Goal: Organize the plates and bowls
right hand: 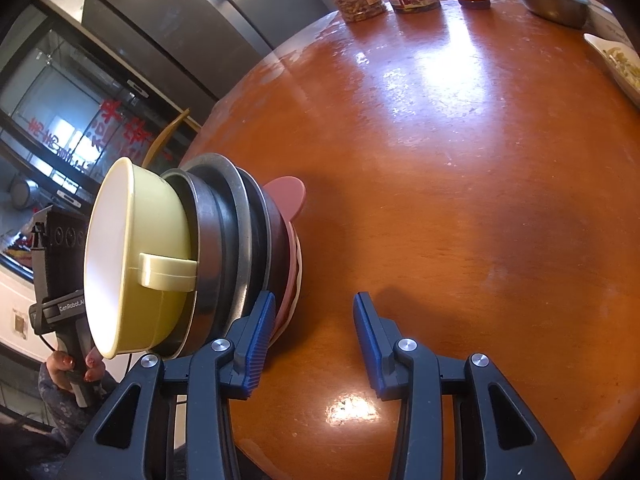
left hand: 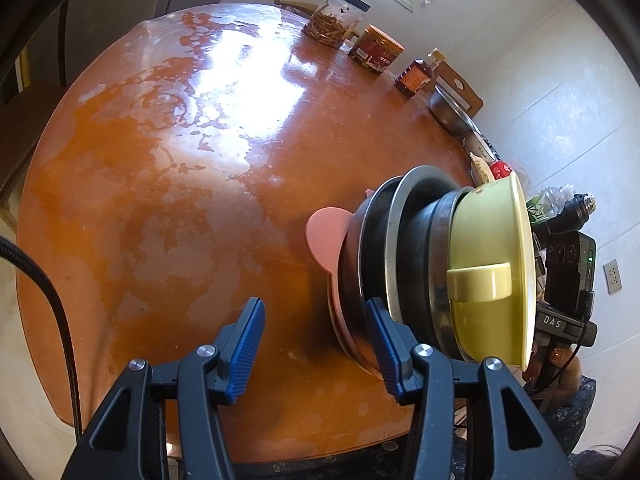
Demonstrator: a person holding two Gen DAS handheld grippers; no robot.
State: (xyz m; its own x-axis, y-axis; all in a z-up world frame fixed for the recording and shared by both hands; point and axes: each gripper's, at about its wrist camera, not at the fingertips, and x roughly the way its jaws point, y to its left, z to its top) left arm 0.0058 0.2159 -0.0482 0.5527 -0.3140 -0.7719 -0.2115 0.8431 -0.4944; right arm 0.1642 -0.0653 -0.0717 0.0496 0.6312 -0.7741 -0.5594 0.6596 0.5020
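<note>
Stack (left hand: pixel 432 268): green bowl (left hand: pixel 488 276), metal bowls, pink plate (left hand: pixel 324 236); right of centre, left-wrist view, on the worktop (left hand: pixel 160 200).
Left tongs (left hand: pixel 316 344): open, empty.
Right tongs (right hand: pixel 316 344): open, empty.
Handling: probably heavy, stiff, slippery; nested bowls may shift.
Hold: both sides of the base plate's rim.

Bright window glare on the table (left hand: pixel 224 92); edges fisheye-warped, perhaps slightly soft.
</note>
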